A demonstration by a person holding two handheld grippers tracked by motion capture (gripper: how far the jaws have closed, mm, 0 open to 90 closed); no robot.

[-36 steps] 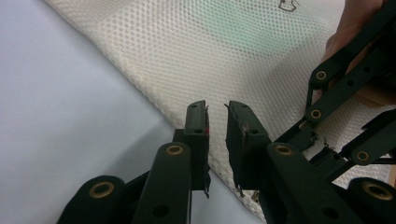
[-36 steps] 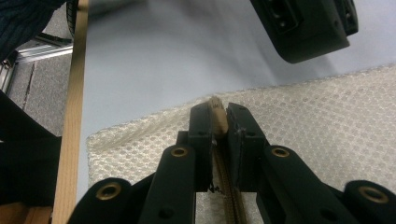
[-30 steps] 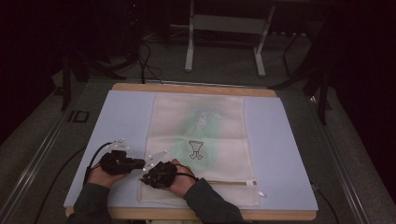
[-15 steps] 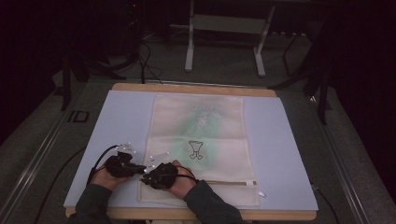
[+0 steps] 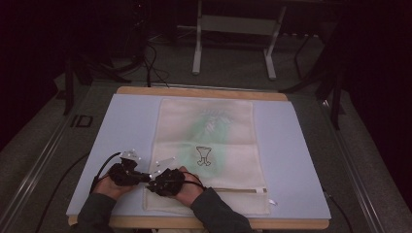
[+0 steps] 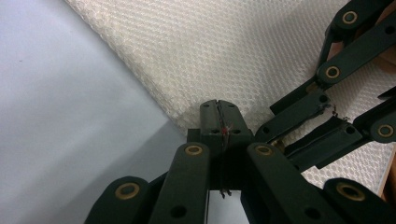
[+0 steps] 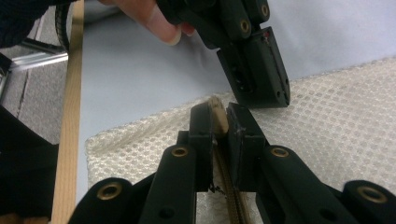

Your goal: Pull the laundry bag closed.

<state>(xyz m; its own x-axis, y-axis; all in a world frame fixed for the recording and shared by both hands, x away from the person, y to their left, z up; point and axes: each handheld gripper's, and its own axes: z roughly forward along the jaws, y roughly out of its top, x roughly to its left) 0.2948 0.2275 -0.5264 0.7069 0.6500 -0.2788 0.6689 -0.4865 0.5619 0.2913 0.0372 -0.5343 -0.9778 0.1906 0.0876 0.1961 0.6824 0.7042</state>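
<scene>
Cream mesh bag (image 5: 206,155) flat on the blue mat (image 5: 301,160), zipper edge toward the near table side. Left gripper (image 6: 218,108) at the bag's near-left edge, jaws just closed, pressed together on the mesh edge. Right gripper (image 7: 219,116) touching alongside, pinching the tan zipper strip (image 7: 217,115). Wooden table edge (image 7: 70,121) beyond.

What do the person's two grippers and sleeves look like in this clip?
Both the left gripper and the right gripper are black, built of linked bars with brass-coloured pivot rings and blocky jaws. Each carries a grey three-cornered plate with white dots on top and trails a black cable. The sleeves are dark.
</scene>
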